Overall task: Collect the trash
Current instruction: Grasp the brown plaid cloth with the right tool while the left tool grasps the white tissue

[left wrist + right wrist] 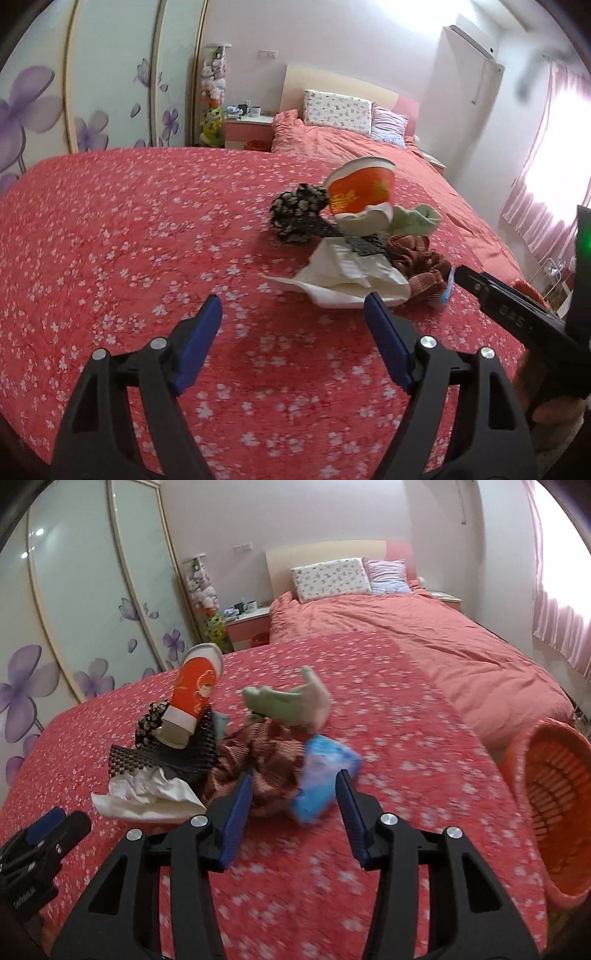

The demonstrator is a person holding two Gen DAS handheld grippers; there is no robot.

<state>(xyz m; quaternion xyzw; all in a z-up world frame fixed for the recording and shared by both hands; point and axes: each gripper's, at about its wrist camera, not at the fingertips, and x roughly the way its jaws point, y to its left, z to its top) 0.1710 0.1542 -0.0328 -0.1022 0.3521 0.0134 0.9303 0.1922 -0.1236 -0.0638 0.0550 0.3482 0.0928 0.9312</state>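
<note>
Left gripper (293, 308): jaws stand wide apart, nothing between the blue pads, pointing downward over the bed. Right gripper (295, 784): jaws partly apart, narrower than the left, also angled downward over the bed; pads press on nothing. Each gripper shows at the edge of the other's view, side by side. A hand (554, 410) grips the right gripper's body.

Orange cup (360, 190), red floral bedspread (129, 229)
</note>
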